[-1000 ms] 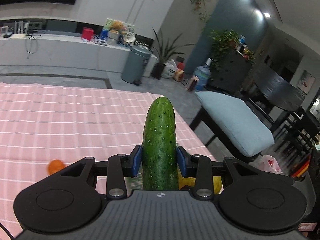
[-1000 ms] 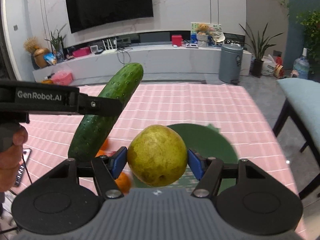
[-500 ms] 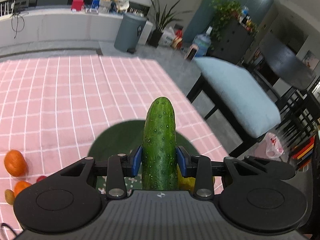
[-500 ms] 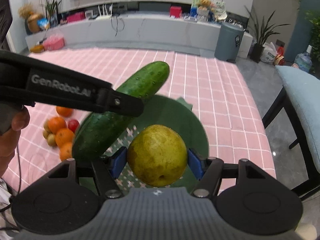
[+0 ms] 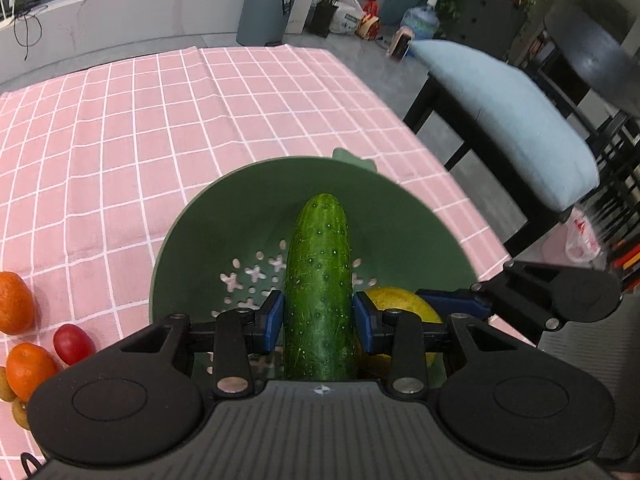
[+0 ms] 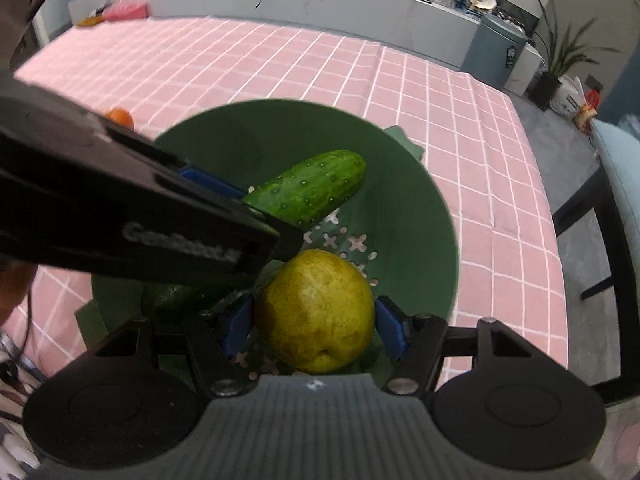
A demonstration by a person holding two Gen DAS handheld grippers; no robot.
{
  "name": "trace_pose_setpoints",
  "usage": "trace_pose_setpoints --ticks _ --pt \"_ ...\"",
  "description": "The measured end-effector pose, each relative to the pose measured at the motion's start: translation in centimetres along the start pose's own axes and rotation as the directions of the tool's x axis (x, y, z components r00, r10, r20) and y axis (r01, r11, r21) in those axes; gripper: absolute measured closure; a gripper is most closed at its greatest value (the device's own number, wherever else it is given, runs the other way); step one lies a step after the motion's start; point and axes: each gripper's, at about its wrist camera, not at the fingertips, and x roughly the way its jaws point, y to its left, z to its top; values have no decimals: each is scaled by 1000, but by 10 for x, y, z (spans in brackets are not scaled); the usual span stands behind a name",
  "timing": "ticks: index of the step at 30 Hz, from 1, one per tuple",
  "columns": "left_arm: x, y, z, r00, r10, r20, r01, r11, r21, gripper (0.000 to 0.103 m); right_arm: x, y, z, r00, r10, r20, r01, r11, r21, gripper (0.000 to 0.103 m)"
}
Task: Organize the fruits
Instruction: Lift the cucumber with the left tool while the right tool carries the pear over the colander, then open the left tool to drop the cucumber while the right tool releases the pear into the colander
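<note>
My left gripper (image 5: 318,318) is shut on a green cucumber (image 5: 319,280) and holds it inside a green perforated bowl (image 5: 208,220). My right gripper (image 6: 315,324) is shut on a yellow-green pear (image 6: 316,310), also inside the bowl (image 6: 412,216). In the right wrist view the cucumber (image 6: 316,186) points up and right, with the left gripper body crossing in front. The pear (image 5: 400,300) shows just right of the cucumber in the left wrist view.
Oranges (image 5: 14,302) and a red cherry tomato (image 5: 74,343) lie on the pink checked tablecloth (image 5: 160,120) left of the bowl. A chair with a blue cushion (image 5: 504,108) stands off the table's right edge. A grey bin (image 5: 267,8) stands beyond.
Both grippers have tilted down and lowered into the green bowl with their fruit still held. The bowl now fills the middle of both views.
</note>
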Motion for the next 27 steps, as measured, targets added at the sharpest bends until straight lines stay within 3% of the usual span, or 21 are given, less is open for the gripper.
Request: trace_pose_setpoints --ticks 5,14,18,21,27 --pt "5 -2 -2 999 35 -22 -34 999 26 61 7 9 1 999 -15 -31 13 998 -61 41" --pt "12 -6 -3 997 74 -31 -72 994 77 60 9 5 8 996 -14 -83 9 998 -62 40" --pt "14 -6 -6 998 61 -28 -58 995 80 54 -2 10 11 996 -78 -42 73 991 -108 26" --pt "8 -3 -4 999 37 -12 -37 998 43 51 -9 7 14 995 -100 -23 96 988 -122 26" --pt "-22 -7 -1 998 32 49 -35 998 59 46 -29 9 13 988 -154 17 155 979 -135 25"
